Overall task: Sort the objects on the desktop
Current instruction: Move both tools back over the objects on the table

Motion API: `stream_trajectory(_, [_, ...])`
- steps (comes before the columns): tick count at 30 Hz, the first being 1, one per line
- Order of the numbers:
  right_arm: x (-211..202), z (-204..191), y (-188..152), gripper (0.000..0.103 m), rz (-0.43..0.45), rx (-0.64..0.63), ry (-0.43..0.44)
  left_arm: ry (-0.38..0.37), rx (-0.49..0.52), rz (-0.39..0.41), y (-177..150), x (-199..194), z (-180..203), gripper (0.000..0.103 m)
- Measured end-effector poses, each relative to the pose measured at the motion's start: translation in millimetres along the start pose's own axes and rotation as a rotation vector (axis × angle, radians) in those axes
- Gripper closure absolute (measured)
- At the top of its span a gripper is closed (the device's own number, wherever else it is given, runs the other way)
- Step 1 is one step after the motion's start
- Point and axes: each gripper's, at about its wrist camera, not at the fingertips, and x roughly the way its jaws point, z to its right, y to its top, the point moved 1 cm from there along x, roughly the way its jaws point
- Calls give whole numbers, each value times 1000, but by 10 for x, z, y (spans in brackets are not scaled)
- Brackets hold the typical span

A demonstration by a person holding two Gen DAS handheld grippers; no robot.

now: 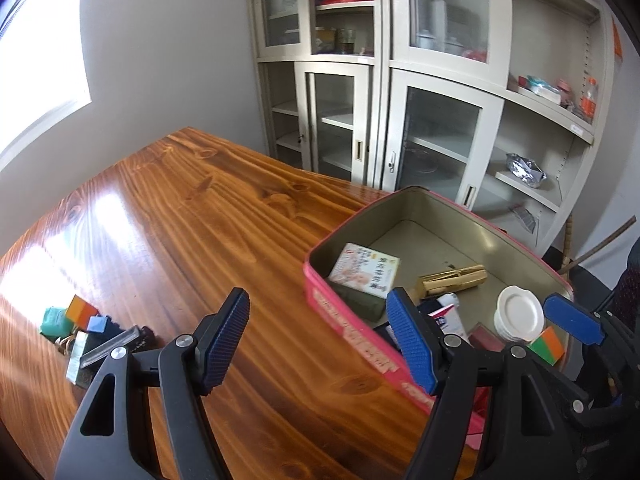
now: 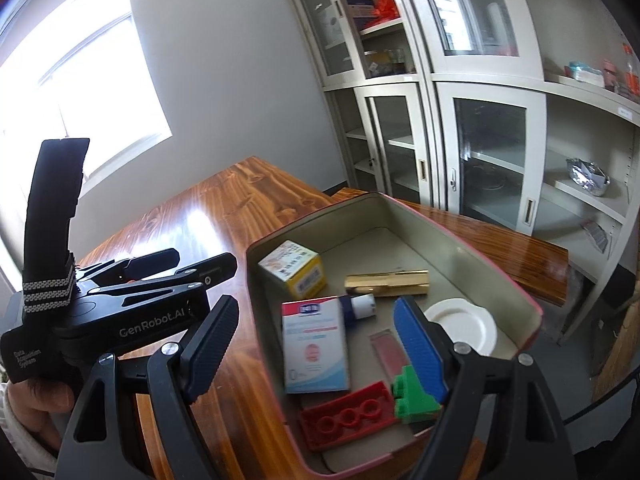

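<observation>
Desktop objects mostly lie inside the pink tin [image 2: 534, 312] on the desk [image 1: 180, 208]: a white-blue box [image 2: 314, 350], gold tube [image 2: 386, 282], white lid [image 2: 464, 326] and red brick [image 2: 346, 418]. We see a leftover cluster [image 1: 92, 336] at nine o'clock from our left gripper [image 1: 318, 344]. Its fingers are released and empty, like those of the right gripper [image 2: 316, 350] above the tin.

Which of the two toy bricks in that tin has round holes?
The red brick, lying flat with three round rings on top. The green brick beside it is stepped, without holes.
</observation>
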Motion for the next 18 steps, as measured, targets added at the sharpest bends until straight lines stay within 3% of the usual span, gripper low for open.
stream_trajectory(18, [154,-546,-100,20,-41,-77,69,56,-82,8,-218,-166,-643,28])
